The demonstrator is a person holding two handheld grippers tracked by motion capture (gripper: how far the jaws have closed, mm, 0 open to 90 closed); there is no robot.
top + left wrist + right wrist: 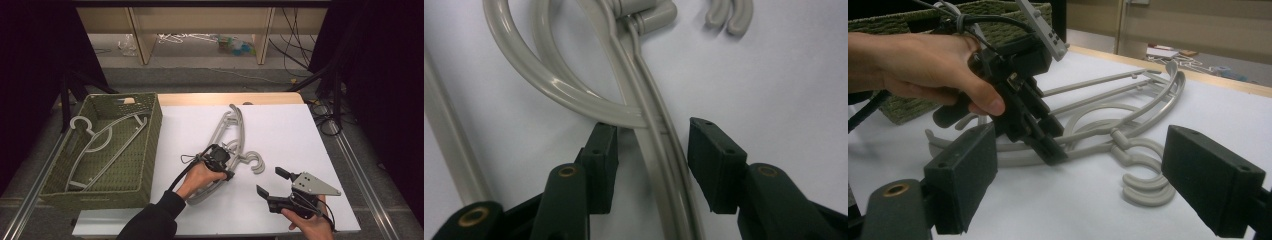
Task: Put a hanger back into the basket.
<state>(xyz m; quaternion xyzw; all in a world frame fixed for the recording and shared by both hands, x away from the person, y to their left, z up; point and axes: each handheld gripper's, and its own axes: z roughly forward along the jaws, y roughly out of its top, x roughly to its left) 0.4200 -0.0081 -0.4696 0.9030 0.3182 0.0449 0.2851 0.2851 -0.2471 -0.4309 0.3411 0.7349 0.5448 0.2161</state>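
Two or more grey plastic hangers [235,130] lie stacked on the white table [290,135], hooks [254,164] toward the front. My left gripper [224,167] is down on the stack, open. In the left gripper view its jaws [653,150] straddle the hangers' paired arms [574,97], with a gap on each side. My right gripper [270,181] hovers open at the front right, holding nothing. In the right gripper view its jaws [1083,185] point at the hooks [1143,185] and at the left gripper [1053,140].
A green woven basket [155,140] stands at the table's left with one grey hanger [100,140] lying inside. Behind the table are wooden shelf legs, cables and clutter on the floor [230,45]. Dark curtains flank both sides.
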